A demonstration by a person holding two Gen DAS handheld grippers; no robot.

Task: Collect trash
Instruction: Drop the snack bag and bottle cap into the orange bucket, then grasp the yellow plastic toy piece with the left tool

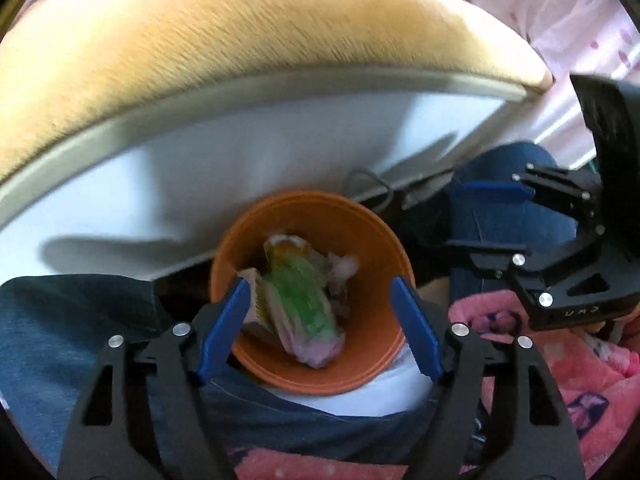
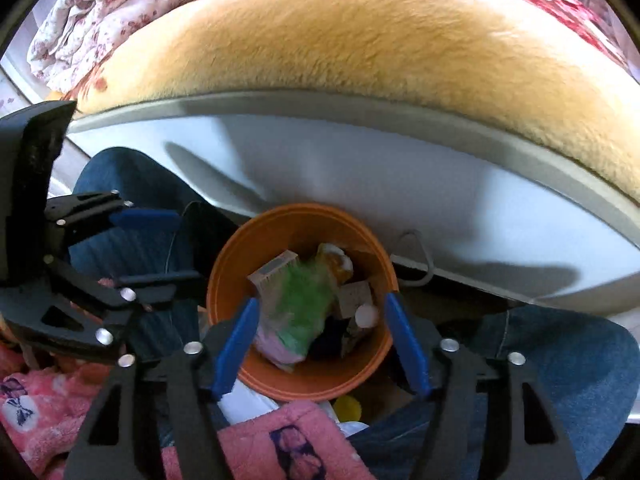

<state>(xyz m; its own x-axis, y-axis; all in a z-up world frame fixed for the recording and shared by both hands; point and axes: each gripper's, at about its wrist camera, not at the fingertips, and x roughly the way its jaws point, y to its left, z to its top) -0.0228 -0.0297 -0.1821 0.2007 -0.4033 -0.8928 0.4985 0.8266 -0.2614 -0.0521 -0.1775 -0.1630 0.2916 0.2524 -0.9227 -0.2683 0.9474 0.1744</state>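
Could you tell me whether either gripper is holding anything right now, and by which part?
Nothing is held: the left gripper and right gripper stand open above the round orange plastic bin.

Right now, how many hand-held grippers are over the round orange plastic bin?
2: the left hand-held gripper and right hand-held gripper, both open above the orange bin, nothing between their pads.

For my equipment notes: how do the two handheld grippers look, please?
Both alike: the left gripper and right gripper have matte black angular plastic frames with triangular cutouts, round silver bolts, and flat blue fingers.
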